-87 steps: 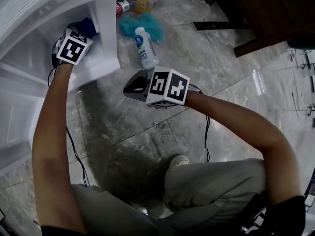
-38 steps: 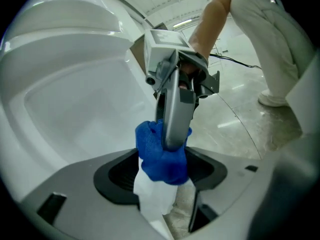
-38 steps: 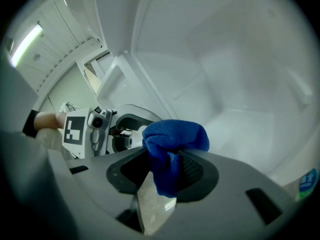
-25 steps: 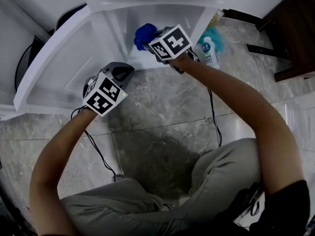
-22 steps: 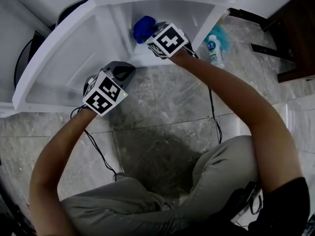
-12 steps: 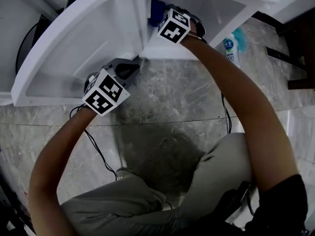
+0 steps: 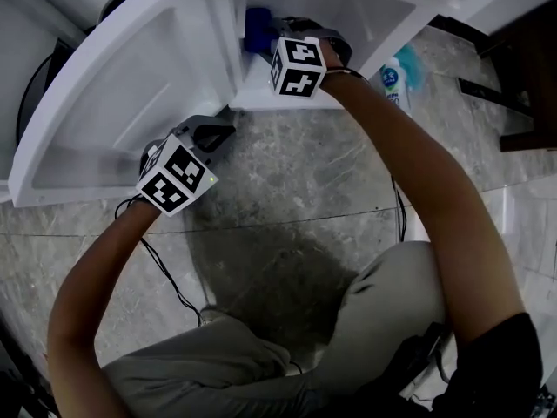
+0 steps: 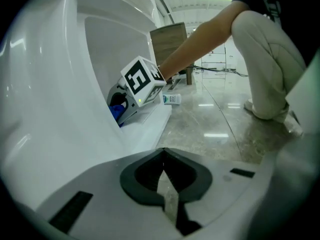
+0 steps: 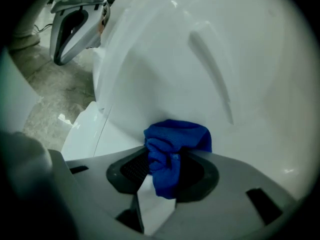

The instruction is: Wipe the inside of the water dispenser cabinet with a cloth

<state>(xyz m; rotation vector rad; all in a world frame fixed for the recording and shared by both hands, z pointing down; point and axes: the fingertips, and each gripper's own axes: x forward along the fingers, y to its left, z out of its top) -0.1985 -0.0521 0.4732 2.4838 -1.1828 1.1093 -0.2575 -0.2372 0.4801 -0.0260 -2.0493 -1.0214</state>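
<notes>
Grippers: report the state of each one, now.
Left gripper: shut, holding nothing.
Right gripper: shut on the blue cloth.

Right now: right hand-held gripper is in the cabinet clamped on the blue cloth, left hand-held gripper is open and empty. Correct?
One thing is off: the left hand-held gripper is shut, not open. The left gripper view shows its jaws together with nothing between them. The rest stands: the right hand-held gripper is in the cabinet, clamped on the blue cloth.
</notes>
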